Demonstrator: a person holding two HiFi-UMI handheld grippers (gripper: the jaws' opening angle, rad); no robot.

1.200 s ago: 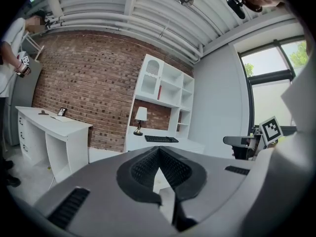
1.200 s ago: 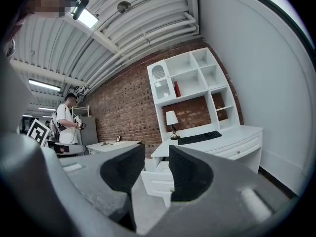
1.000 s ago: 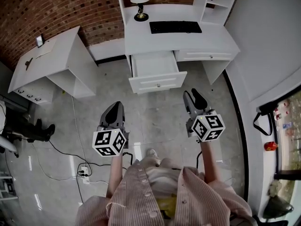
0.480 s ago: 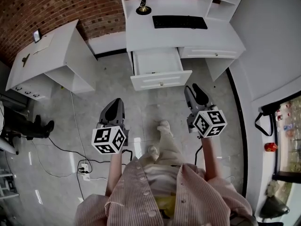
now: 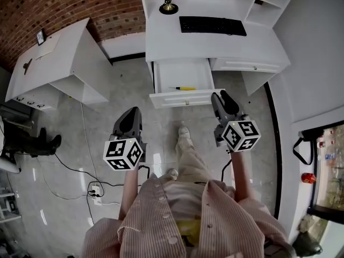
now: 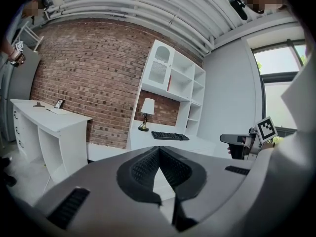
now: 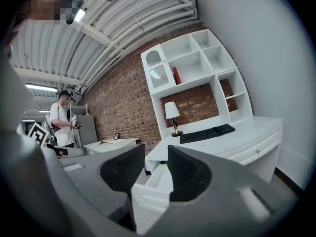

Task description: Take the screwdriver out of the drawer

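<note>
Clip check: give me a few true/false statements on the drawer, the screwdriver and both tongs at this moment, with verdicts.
1. The white desk drawer stands open. True.
2. A yellow-handled screwdriver lies inside that drawer. True.
3. The right tongs grip the screwdriver. False: their jaws stand apart and hold nothing.
4. The black keyboard sits in the drawer. False: it lies on the white desk top.
5. The left tongs are shut on nothing. True.

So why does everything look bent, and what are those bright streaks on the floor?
Head view: the wide lens bends the desk, and the glossy floor mirrors ceiling lights. Left and right gripper views: fisheye curves the brick wall, blackens corners.
</note>
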